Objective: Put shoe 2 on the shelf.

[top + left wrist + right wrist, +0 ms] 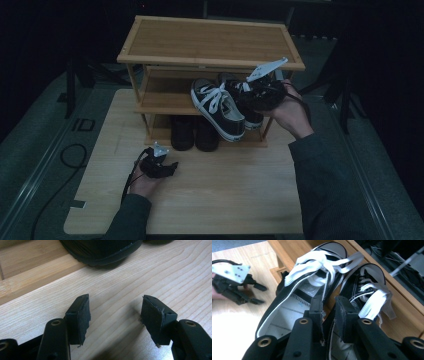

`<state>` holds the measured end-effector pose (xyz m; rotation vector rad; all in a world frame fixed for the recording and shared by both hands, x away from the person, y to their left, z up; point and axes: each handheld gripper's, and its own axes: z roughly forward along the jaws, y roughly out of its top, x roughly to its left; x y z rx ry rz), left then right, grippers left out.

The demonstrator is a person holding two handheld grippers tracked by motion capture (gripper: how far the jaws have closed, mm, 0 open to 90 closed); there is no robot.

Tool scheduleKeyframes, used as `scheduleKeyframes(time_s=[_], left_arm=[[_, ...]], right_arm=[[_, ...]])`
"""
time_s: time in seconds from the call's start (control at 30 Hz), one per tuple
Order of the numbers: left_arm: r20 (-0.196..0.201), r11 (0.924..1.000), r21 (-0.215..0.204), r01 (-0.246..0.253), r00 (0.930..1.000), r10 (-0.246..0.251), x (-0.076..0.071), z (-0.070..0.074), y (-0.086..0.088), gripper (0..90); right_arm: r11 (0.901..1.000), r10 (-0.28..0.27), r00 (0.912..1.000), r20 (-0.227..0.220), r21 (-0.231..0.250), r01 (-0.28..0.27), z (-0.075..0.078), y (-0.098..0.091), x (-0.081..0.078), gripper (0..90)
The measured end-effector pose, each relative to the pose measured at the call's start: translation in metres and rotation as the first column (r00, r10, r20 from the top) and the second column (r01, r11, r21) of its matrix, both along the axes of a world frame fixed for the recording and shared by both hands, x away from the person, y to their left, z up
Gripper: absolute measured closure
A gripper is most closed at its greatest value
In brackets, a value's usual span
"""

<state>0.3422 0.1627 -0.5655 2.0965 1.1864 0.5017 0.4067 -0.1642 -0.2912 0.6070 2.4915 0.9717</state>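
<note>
Right gripper (328, 307): jaws narrow, pinching the inner walls of two sneakers together, one pad inside the left sneaker (294, 297), the other inside the right sneaker (364, 287). No earlier view to compare. In the high view the right gripper (262, 92) sits at the heel ends of the pair, held by the right hand (290, 112).

Both sneakers black, white laces, white toe caps. They rest on the middle shelf of the rack (210, 42), toes pointing toward the person, the left one overhanging the shelf edge.

Left gripper (115, 315): jaws wide, nothing between them, hovering low over the table (130, 277). In the high view it sits (172, 167) near the table's left front, well apart from the rack.

Bottom shelf: pair of dark boots (194, 132), upright, side by side.
</note>
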Motion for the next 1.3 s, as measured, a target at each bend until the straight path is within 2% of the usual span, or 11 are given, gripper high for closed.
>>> scheduleKeyframes(time_s=[0.13,0.27,0.43,0.57,0.73,0.93,1.3], left_arm=[[0.0,1.0,0.001,-0.002,1.0,0.002,0.0,0.0,0.0,40.5],[-0.004,0.9999,-0.001,-0.012,0.9999,0.012,-0.001,0.0,-0.001,41.1],[-0.013,0.9996,0.009,-0.026,0.9996,0.026,0.0,0.003,0.0,47.3],[-0.036,0.9997,-0.011,-0.022,0.9991,0.022,0.0,0.005,0.002,53.6],[-0.022,0.9994,-0.033,-0.012,0.9997,0.011,-0.002,0.012,0.0,54.9],[-0.028,0.998,-0.063,0.002,0.9996,-0.004,0.0,0.021,0.002,57.0],[0.002,0.9965,-0.082,0.017,0.9999,-0.017,0.0,0.038,0.007,59.5]], right_arm=[[0.9993,0.015,0.9998,-0.013,0.034,-0.014,0.001,-0.005,0.0,77.8],[0.9987,0.037,0.9991,-0.019,0.035,-0.037,0.0,-0.008,-0.001,79.7],[0.9967,0.06,0.9981,-0.016,0.056,-0.059,-0.001,-0.012,-0.003,83.7],[0.9955,0.072,0.9973,-0.014,0.062,-0.071,-0.003,-0.017,-0.004,86.5],[0.9937,0.08,0.9967,-0.014,0.08,-0.079,-0.003,-0.024,-0.007,89.9],[0.9909,0.093,0.9954,-0.023,0.1,-0.09,-0.006,-0.029,-0.01,90.0],[0.9901,0.11,0.9939,-0.012,0.089,-0.108,-0.013,-0.033,-0.02,90.0]])
